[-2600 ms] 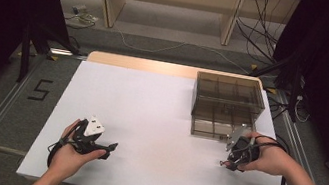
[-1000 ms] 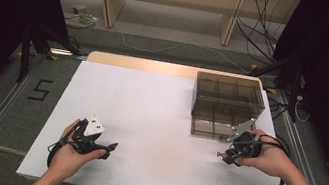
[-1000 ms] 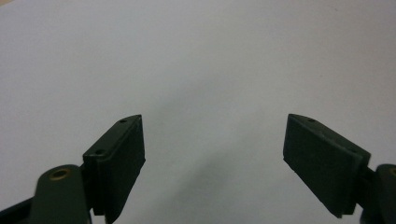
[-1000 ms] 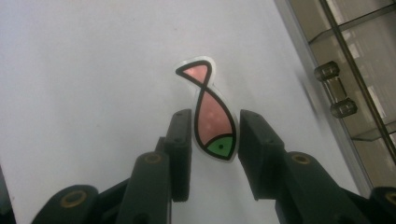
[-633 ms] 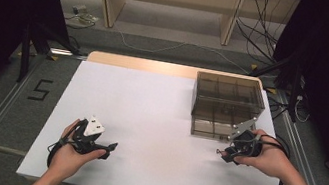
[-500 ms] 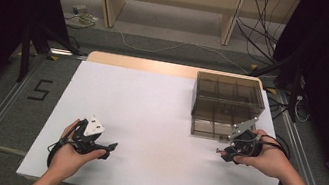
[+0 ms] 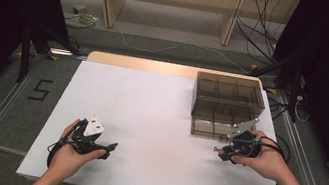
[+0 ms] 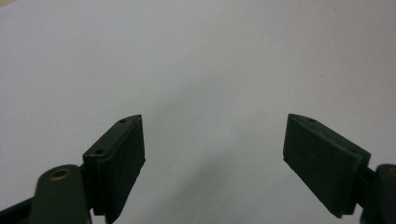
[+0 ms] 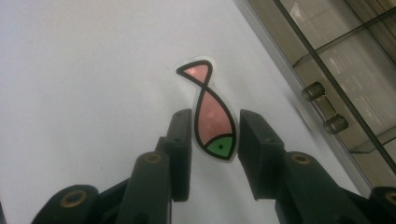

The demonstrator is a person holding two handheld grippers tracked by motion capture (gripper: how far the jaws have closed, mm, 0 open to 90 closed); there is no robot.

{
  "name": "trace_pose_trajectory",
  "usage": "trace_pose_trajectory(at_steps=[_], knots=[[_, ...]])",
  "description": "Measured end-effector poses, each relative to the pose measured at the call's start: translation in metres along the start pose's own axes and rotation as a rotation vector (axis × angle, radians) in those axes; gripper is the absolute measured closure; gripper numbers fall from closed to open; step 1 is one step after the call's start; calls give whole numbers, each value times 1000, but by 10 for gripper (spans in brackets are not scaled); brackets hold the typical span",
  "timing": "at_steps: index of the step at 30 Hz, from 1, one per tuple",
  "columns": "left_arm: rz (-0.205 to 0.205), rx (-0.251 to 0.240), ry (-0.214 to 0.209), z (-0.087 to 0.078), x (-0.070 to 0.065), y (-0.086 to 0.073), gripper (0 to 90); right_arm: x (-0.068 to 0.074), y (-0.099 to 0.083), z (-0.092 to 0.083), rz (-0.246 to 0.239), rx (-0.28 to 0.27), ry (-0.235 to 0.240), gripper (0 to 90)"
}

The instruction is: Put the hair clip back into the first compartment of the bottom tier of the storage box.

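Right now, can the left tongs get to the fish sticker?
Probably not without moving. The left tongs sit open at the table's near left, while the fish sticker is far across the bare white table, held between the right tongs.

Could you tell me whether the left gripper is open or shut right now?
Open. In the left gripper view, the left gripper has its jaws standing wide apart, with nothing between them but the bare white table.

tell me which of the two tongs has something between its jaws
The right tongs: a flat pink fish cutout with a green head sits between its jaws. The left tongs stand wide open over bare white table.
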State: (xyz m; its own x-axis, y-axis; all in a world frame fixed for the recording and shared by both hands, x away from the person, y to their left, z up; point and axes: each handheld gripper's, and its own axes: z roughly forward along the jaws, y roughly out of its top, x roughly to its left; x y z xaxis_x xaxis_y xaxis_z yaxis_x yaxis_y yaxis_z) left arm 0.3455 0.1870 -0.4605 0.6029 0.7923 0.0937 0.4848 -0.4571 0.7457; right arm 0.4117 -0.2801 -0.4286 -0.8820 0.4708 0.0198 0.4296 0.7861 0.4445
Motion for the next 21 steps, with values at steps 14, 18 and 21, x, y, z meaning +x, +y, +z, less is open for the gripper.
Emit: trace_pose_trajectory(at_steps=[14, 18, 21], knots=[[0, 0, 1, 0, 0, 0, 208, 6, 3, 6, 8, -47, -9, 664], [-1, 1, 1, 0, 0, 0, 208, 8, 3, 8, 17, -51, -7, 665], [0, 0, 1, 0, 0, 0, 208, 9, 4, 8, 19, -56, -7, 664]])
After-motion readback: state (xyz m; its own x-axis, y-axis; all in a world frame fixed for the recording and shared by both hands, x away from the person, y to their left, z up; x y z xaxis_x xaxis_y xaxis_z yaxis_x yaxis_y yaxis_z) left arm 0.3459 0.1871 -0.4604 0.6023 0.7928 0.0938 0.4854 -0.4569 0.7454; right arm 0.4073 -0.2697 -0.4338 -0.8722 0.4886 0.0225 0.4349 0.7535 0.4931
